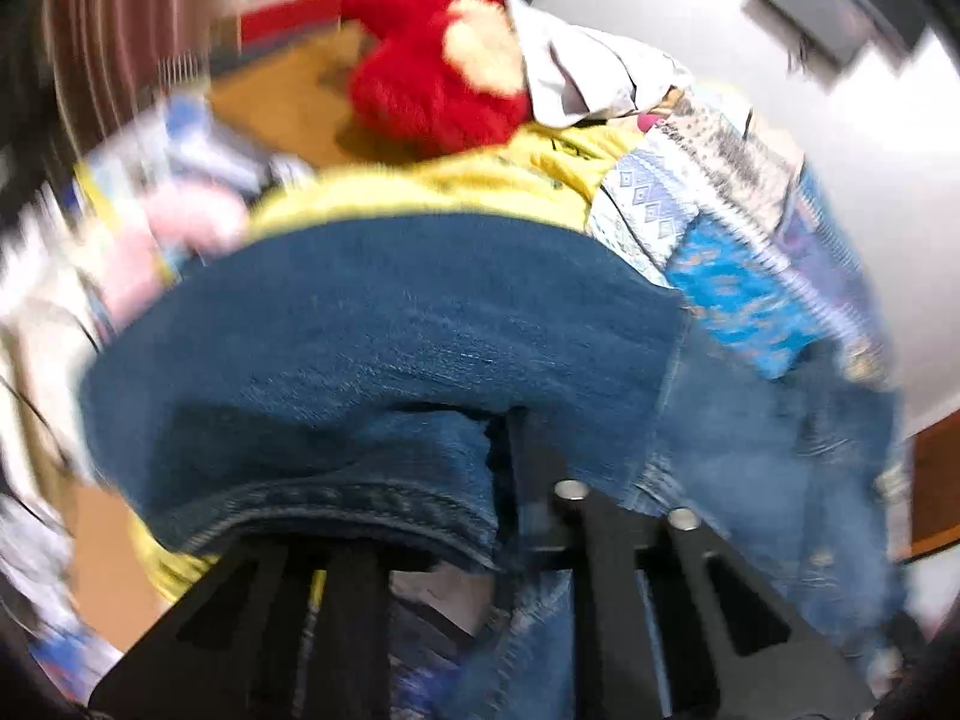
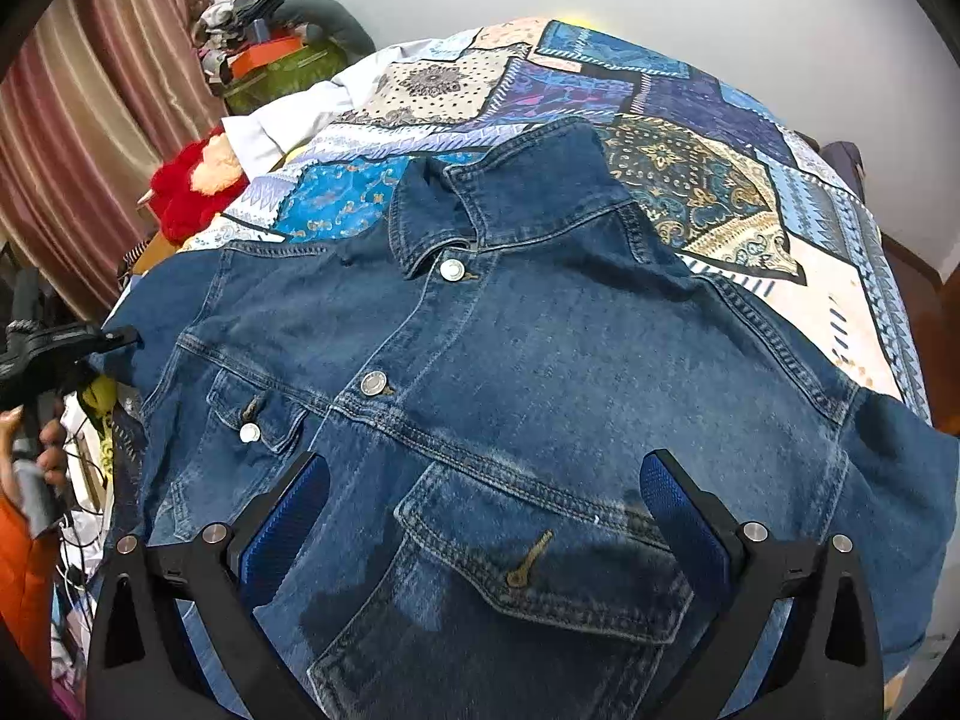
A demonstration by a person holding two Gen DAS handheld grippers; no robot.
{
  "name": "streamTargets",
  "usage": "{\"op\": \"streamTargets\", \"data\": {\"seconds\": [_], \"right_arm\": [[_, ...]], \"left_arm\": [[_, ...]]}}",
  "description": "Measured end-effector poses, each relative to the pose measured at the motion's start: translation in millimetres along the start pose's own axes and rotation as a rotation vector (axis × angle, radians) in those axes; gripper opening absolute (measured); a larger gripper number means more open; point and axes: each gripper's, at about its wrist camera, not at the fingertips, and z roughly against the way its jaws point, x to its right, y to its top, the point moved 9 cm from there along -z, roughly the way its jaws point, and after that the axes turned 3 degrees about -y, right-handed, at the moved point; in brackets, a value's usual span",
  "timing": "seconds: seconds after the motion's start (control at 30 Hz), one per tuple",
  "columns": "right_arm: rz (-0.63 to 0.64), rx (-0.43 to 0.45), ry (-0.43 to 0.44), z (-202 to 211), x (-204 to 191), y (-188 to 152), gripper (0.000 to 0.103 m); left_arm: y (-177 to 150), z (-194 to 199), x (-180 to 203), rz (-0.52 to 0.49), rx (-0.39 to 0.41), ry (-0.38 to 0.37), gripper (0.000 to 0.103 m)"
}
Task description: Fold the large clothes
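The denim jacket (image 2: 510, 396) lies front-up, buttoned, across the patchwork bedspread (image 2: 690, 192), its sleeve edge pinched in the left gripper (image 1: 504, 456), likely for folding inward, while the right gripper (image 2: 486, 516) hovers spread above the chest pocket.

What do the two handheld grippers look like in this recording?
The right gripper has black angular arms with cut-out slots, silver round pins at the joints, and blue ribbed pads on its fingers. The left gripper shows the same black slotted arms and silver pins; its pads are hidden by denim. No cables or sleeves are visible.
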Motion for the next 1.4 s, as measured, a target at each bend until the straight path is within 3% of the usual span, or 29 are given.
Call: {"op": "streamTargets", "data": {"seconds": [0.13, 0.3, 0.37, 0.47, 0.6, 0.63, 0.67, 0.73, 0.8, 0.87, 1.03, 1.1, 1.17, 1.23, 1.3, 1.4], "right_arm": [[0.003, 0.038, -0.01, 20, 6, -1, 0.103], [-0.025, 0.084, -0.022, 45, 18, -1, 0.103], [-0.045, 0.097, -0.018, 53, 24, -2, 0.103], [-0.07, 0.113, -0.011, 65, 30, -6, 0.103], [-0.081, 0.129, -0.02, 82, 38, -14, 0.103], [-0.08, 0.134, -0.022, 85, 39, -15, 0.103], [-0.078, 0.142, -0.022, 90, 42, -16, 0.103], [-0.078, 0.158, -0.029, 98, 46, -18, 0.103], [-0.086, 0.165, -0.032, 102, 50, -19, 0.103], [-0.103, 0.168, -0.023, 102, 52, -17, 0.103], [-0.135, 0.149, 0.018, 92, 42, -15, 0.103], [-0.12, 0.135, 0.034, 87, 33, -14, 0.103], [-0.093, 0.137, 0.043, 87, 23, -13, 0.103], [-0.076, 0.147, 0.046, 89, 18, -13, 0.103], [-0.062, 0.157, 0.047, 91, 15, -13, 0.103], [-0.063, 0.164, 0.044, 95, 19, -15, 0.103]], "left_arm": [[14, 32, 43, -0.177, 0.12, 0.057, 0.009], [4, 75, 137, -0.395, 0.233, -0.069, 0.007], [-16, 72, 169, -0.482, 0.214, -0.114, 0.007], [-54, 35, 195, -0.524, 0.064, -0.165, 0.007], [-91, -30, 171, -0.38, -0.209, -0.203, 0.007], [-94, -34, 162, -0.35, -0.226, -0.211, 0.007], [-94, -35, 153, -0.331, -0.233, -0.215, 0.007], [-90, -28, 141, -0.306, -0.224, -0.228, 0.02], [-81, -12, 123, -0.277, -0.186, -0.224, 0.054], [-79, 3, 108, -0.233, -0.137, -0.238, 0.07], [-64, 21, 62, -0.042, -0.106, -0.338, 0.073], [-60, 20, 45, 0.01, -0.111, -0.343, 0.073], [-51, 16, 28, 0.044, -0.108, -0.304, 0.067], [-43, 14, 18, 0.043, -0.096, -0.249, 0.047], [-33, 14, 16, -0.011, -0.077, -0.15, 0.012], [-10, 36, 39, -0.137, 0.035, -0.058, 0.006]]}}
